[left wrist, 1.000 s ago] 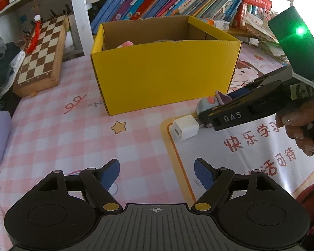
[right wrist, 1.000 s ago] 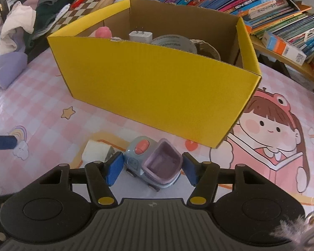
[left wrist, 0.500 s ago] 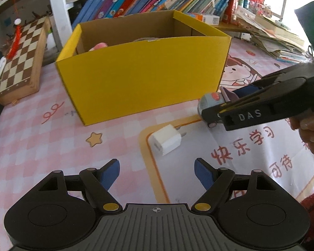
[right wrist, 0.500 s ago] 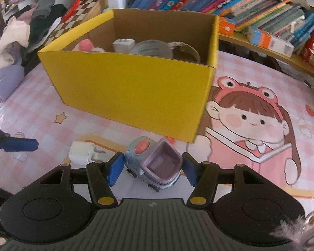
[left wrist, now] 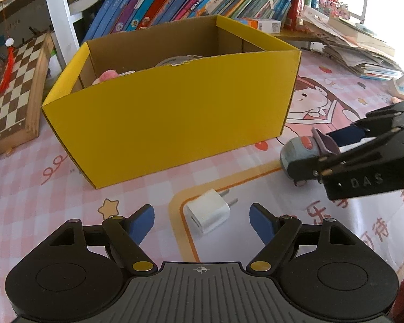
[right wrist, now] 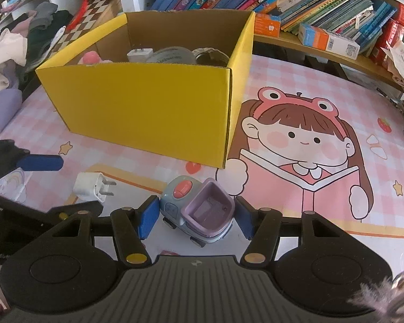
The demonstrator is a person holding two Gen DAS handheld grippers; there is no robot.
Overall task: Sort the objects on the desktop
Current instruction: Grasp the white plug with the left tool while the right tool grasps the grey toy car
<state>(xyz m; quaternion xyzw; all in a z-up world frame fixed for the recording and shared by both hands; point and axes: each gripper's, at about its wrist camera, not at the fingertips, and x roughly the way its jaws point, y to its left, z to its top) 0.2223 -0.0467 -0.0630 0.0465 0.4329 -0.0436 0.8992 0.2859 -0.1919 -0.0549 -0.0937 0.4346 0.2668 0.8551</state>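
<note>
The left tool (left wrist: 202,219) stands wide open and grips nothing; the white charger plug (left wrist: 207,214) lies flat on the counter (left wrist: 40,202) between its fingertips, with a clear gap on each side, prongs aimed ahead and to the tool's right. The right tool (right wrist: 194,216) is about half open around the toy truck (right wrist: 199,211); its pads sit just beside the truck's sides, and I cannot tell whether they press on it.

The plug lies skewed to the left tool's pads, so closing on it as it is would likely catch two corners and twist it out of the grip. The truck rides on wheels, and uneven pad contact could roll it forward out of the right tool. The two tools work close together, so a careless lift toward the yellow box (left wrist: 175,113) ahead of them risks a knock.
</note>
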